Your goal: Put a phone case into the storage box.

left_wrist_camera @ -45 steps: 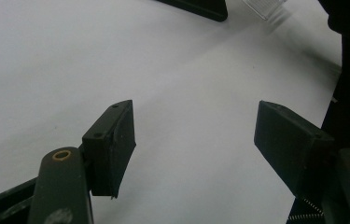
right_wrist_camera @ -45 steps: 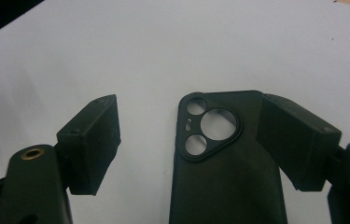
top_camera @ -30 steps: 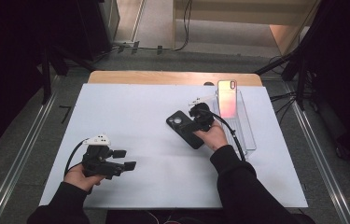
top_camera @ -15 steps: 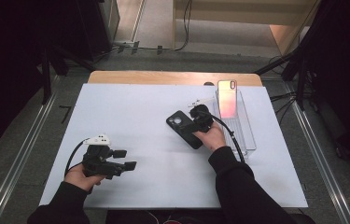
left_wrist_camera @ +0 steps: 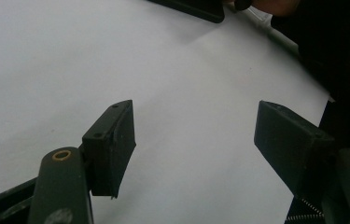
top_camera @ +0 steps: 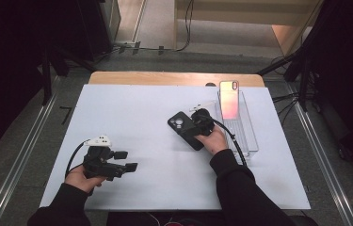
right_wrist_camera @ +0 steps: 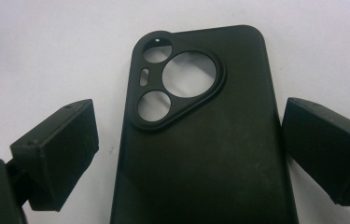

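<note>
On the white worktop a black phone case lies flat with its back up, camera cut-outs toward the far-left end, a little right of the middle and just left of a clear tray. A phone with a pinkish screen rests in the far end of that tray. The right hand-held gripper is down over the case: in the right gripper view the case sits between the two black jaws, which have just been closing a little, yet a gap of white worktop shows on each side and the pads do not press on it. The right hand holds that gripper from the near side. The left hand-held gripper is well apart at the near left of the worktop, held low by the left hand; in the left gripper view its jaws stand wide with bare white worktop between them, gripping nothing.
</note>
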The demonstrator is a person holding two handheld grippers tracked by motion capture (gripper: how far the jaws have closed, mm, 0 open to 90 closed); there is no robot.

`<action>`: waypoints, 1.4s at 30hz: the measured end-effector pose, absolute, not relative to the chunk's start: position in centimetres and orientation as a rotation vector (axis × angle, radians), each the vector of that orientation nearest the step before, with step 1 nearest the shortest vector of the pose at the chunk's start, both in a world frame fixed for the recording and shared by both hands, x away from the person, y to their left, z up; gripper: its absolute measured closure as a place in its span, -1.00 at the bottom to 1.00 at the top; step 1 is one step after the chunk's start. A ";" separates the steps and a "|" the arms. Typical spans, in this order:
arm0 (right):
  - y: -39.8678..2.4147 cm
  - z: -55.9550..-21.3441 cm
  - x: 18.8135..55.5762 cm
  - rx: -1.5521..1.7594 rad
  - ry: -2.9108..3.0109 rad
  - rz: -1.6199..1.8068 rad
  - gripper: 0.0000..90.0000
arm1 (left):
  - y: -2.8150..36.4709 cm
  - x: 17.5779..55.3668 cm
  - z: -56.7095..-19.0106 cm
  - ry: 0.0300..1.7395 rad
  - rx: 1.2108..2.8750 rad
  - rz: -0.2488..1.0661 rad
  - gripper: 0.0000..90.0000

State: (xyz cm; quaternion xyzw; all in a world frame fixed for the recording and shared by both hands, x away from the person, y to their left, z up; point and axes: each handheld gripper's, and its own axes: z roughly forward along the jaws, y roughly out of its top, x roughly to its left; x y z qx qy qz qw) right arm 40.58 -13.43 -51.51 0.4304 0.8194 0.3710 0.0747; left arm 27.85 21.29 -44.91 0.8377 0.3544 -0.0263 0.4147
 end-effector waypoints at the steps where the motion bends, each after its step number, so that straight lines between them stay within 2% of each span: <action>1: -13.3 -51.5 40.5 1.283 2.459 1.102 -0.93 | 21.3 27.8 -44.9 0.891 2.106 -0.066 -0.34; 7: -13.2 -51.7 40.3 1.248 2.452 1.074 -0.90 | 21.3 27.8 -44.9 0.889 2.107 -0.065 -0.34; 10: -13.0 -51.9 39.8 1.198 2.421 1.026 -0.78 | 21.3 27.8 -44.9 0.892 2.106 -0.063 -0.34; 42: -12.5 -51.1 39.0 1.178 2.395 1.006 -0.69 | 21.2 27.9 -44.9 0.897 2.103 -0.059 -0.34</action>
